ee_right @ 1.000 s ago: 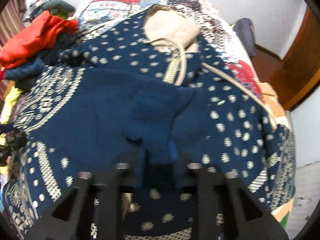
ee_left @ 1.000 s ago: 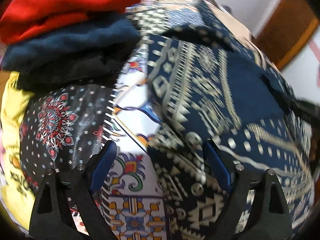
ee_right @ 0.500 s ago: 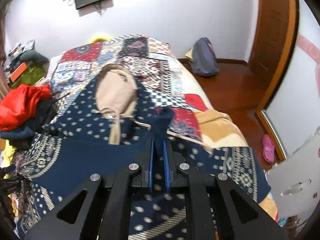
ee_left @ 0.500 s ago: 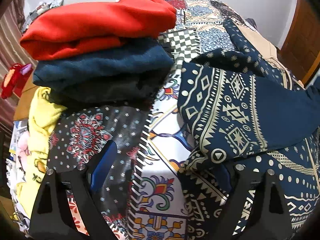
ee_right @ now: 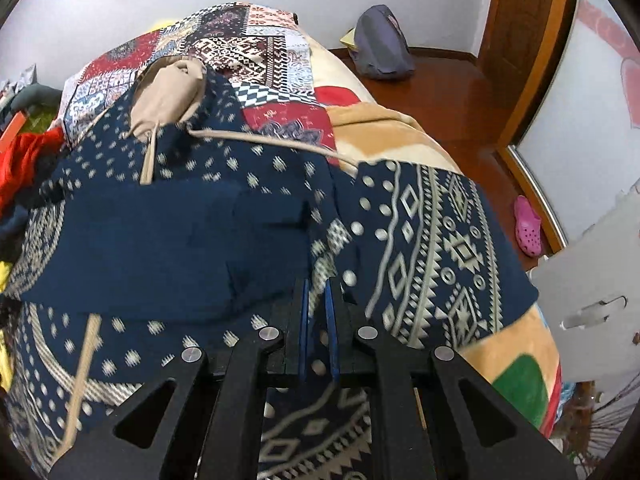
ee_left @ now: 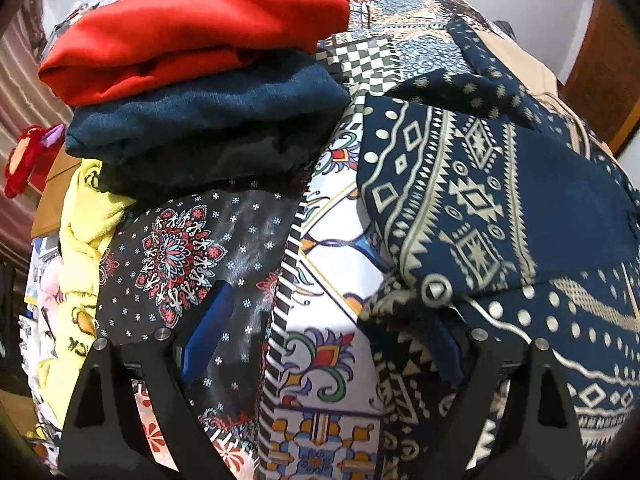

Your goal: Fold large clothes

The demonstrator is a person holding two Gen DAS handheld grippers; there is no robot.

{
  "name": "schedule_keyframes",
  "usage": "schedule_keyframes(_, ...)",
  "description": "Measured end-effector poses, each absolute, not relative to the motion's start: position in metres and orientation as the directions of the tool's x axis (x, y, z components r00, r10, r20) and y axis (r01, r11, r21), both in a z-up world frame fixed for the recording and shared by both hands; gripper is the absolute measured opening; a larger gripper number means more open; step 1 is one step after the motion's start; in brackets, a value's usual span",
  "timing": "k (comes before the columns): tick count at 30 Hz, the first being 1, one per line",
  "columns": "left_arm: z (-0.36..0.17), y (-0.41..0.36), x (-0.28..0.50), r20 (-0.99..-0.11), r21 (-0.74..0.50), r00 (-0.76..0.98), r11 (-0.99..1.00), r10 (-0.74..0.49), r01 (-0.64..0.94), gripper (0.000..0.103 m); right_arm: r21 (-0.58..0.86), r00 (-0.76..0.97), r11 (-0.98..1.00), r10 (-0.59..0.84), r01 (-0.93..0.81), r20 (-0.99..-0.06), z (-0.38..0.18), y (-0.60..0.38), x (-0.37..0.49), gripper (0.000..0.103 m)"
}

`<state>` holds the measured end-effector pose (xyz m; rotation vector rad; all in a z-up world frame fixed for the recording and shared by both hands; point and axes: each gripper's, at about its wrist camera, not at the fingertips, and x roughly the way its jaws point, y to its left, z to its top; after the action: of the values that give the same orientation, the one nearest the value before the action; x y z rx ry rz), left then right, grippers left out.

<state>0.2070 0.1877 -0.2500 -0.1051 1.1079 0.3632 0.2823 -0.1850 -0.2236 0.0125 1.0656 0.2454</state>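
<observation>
Right wrist view showed the right gripper [ee_right: 316,300] pinched together on a fold of the navy patterned garment [ee_right: 192,236], which lay spread across the patchwork bedspread [ee_right: 256,48]. The left gripper [ee_left: 324,340] hovered spread apart at the garment's edge, beside the stack of folded clothes [ee_left: 200,80]. In my judgement, the fold should be carried level and laid edge to edge.

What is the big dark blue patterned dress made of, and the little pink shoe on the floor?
The navy cream-patterned garment looks like thin woven cloth, maybe cotton or rayon: matte, draping in soft folds. The pink clog looks like moulded foam or rubber: smooth, with round holes on top.
</observation>
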Motion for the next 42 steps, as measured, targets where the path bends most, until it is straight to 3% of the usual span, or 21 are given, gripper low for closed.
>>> schedule_keyframes(2,-0.241,0.186,0.202,-0.889,0.083,0.406,0.944,0.215,-0.318,0.089,0.120,0.457,0.972,0.203,-0.204,-0.866,-0.222,-0.189,0.276,0.010)
schedule_keyframes(4,-0.229,0.183,0.198,-0.883,0.068,0.425,0.951,0.198,-0.302,0.089,0.117,0.451,0.971,0.202,-0.210,-0.869,-0.220,-0.191,0.274,0.022)
schedule_keyframes(6,-0.217,0.179,0.195,-0.873,0.063,0.449,0.955,0.193,-0.289,0.089,0.115,0.460,0.972,0.200,-0.206,-0.865,-0.215,-0.195,0.270,0.061)
schedule_keyframes(8,-0.199,0.172,0.194,-0.853,0.061,0.486,0.961,0.191,-0.271,0.089,0.121,0.513,0.974,0.205,-0.192,-0.834,-0.204,-0.202,0.263,0.074)
schedule_keyframes(21,-0.129,0.112,0.237,-0.760,-0.037,0.648,0.993,0.045,-0.112,0.089,0.309,0.533,0.950,0.284,-0.044,-0.797,-0.182,-0.267,0.272,0.076)
schedule_keyframes(34,-0.185,0.066,0.297,-0.832,-0.092,0.551,0.995,-0.057,-0.036,0.089,0.430,0.370,0.870,0.327,0.242,-0.870,-0.274,-0.329,0.298,0.078)
schedule_keyframes(42,-0.219,0.063,0.311,-0.866,-0.109,0.494,0.993,-0.076,-0.040,0.089,0.435,0.418,0.858,0.301,0.274,-0.857,-0.289,-0.334,0.327,0.080)
